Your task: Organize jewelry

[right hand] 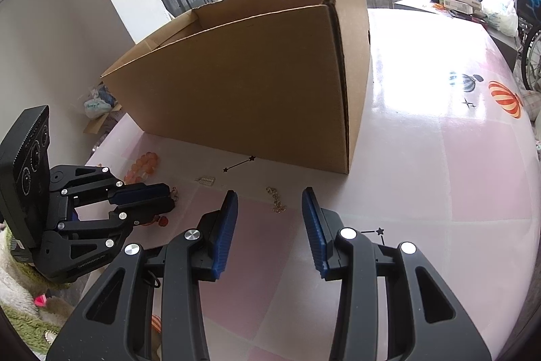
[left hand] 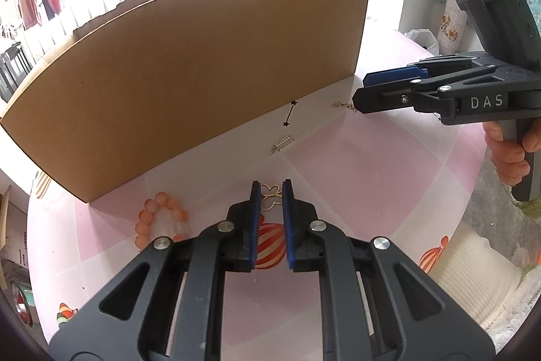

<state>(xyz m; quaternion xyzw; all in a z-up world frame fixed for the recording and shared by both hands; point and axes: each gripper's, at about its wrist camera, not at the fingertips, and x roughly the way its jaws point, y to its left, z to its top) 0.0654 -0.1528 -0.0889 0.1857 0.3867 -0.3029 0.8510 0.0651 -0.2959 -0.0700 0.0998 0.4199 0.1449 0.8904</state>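
Note:
A gold butterfly-shaped piece (left hand: 270,197) lies on the pink table (left hand: 355,178), and my left gripper (left hand: 271,183) is shut on it, blue pads against its two sides. An orange bead bracelet (left hand: 159,219) rests just left of that gripper. A small silver bar-shaped piece (left hand: 283,144) sits nearer the cardboard box (left hand: 203,73). My right gripper (right hand: 269,192) stands open above a gold chain (right hand: 276,201) that lies on the table between and ahead of its fingers, untouched. From the right wrist view the left gripper (right hand: 170,198) is low at the left, fingers nearly together.
The open-topped box (right hand: 253,83) stands along the far side and walls off the back. Printed stars and balloons mark the tablecloth. A person's hand (left hand: 507,154) holds the right tool's handle. A woolly cloth (left hand: 480,276) lies off the table's right edge.

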